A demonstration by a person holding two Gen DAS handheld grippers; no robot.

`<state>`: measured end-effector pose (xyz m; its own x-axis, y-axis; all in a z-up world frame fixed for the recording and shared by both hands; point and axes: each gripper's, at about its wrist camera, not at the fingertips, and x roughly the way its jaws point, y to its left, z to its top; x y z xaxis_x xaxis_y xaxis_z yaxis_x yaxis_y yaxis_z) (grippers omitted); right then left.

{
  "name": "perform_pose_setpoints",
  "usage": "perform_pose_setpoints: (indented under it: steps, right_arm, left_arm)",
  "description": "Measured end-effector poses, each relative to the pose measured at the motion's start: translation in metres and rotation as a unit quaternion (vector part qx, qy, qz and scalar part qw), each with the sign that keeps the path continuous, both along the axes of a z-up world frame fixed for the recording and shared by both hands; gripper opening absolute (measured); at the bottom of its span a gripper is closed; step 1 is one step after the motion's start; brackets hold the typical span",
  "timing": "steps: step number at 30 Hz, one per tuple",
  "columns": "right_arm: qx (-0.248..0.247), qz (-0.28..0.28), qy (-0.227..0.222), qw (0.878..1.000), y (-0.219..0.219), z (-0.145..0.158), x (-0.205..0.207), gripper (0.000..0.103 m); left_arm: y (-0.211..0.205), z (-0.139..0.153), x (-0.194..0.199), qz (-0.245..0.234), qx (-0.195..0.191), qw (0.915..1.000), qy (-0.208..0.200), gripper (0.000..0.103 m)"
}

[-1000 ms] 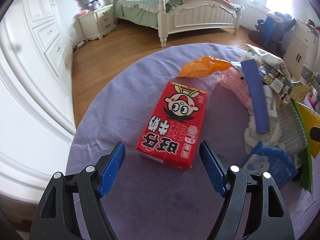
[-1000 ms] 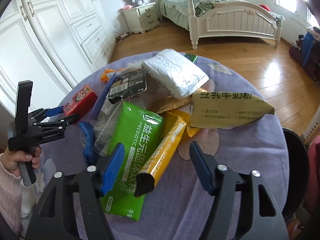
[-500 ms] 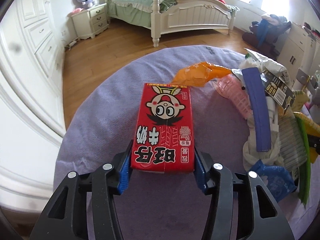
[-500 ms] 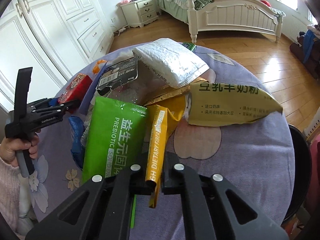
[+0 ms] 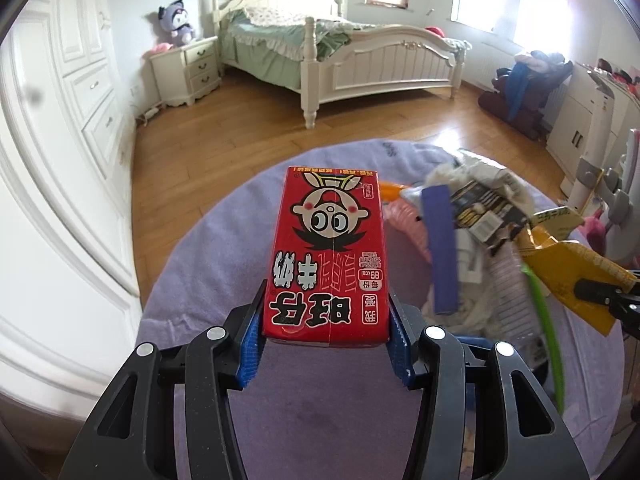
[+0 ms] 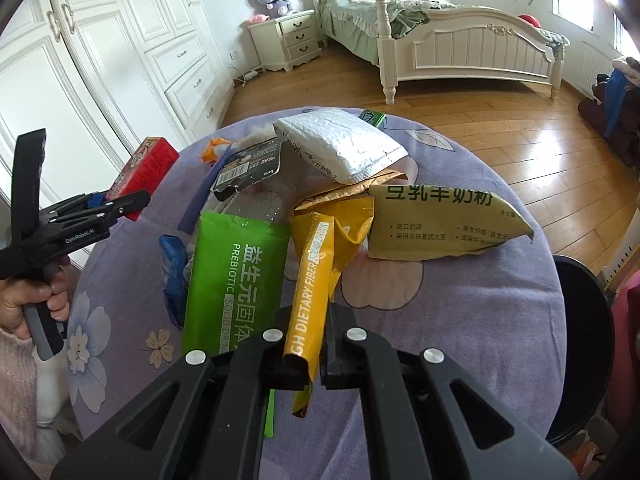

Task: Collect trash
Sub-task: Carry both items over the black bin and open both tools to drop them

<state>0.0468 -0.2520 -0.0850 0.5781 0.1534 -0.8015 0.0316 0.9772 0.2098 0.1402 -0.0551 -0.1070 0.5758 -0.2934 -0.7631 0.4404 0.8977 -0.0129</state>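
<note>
My left gripper point(image 5: 326, 340) is shut on a red milk carton point(image 5: 330, 256) with a cartoon face, its blue pads point(image 5: 252, 344) pressing both sides, and the carton hangs above the purple tablecloth point(image 5: 208, 272). From the right wrist view the same carton point(image 6: 146, 172) and left gripper point(image 6: 120, 206) show at the far left, held by a hand point(image 6: 36, 296). My right gripper point(image 6: 316, 368) is shut on a yellow dietary-fibre packet point(image 6: 316, 276), which also appears in the left wrist view at the right edge point(image 5: 568, 276).
A trash pile covers the round table: a green prebiotic pouch point(image 6: 232, 276), a white bubble mailer point(image 6: 340, 146), a yellow-green milk powder bag point(image 6: 444, 220), a blue strip point(image 5: 440, 248) and crumpled wrappers. A dark bin point(image 6: 584, 344) stands at the table's right edge. Wardrobe point(image 6: 80, 72) left, bed point(image 6: 460, 36) beyond.
My left gripper closed on the red carton and lifted it off the cloth. My right gripper closed on the yellow packet and raised its near end slightly.
</note>
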Motion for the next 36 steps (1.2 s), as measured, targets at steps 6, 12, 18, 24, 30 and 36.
perform_pose_setpoints:
  steps: [6,12,18,24,30,36]
  right_arm:
    - [0.008,0.001,-0.017,1.0,-0.005,0.013,-0.017,0.003]
    - [0.007,-0.016,-0.037,0.999,-0.029,0.029,-0.041,0.003]
    - [-0.004,-0.062,-0.048,0.997,-0.075,0.038,-0.068,0.003]
    - [-0.006,-0.116,-0.045,0.992,-0.127,0.035,-0.095,0.003]
    - [-0.02,-0.172,-0.033,0.984,-0.171,0.024,-0.114,0.003]
    - [-0.042,-0.228,-0.009,0.973,-0.214,0.005,-0.126,0.003]
  left_arm:
    - [-0.022,0.024,-0.026,-0.026,-0.006,0.9994,-0.02,0.051]
    - [-0.068,0.043,-0.052,-0.077,-0.02,0.9964,-0.03,0.051]
    - [-0.137,0.048,-0.076,-0.147,-0.035,0.9883,-0.024,0.051]
    - [-0.208,0.04,-0.097,-0.204,-0.044,0.9779,-0.005,0.051]
    - [-0.276,0.022,-0.11,-0.256,-0.042,0.9656,0.024,0.051]
    - [-0.351,0.004,-0.125,-0.315,-0.039,0.9468,0.05,0.051]
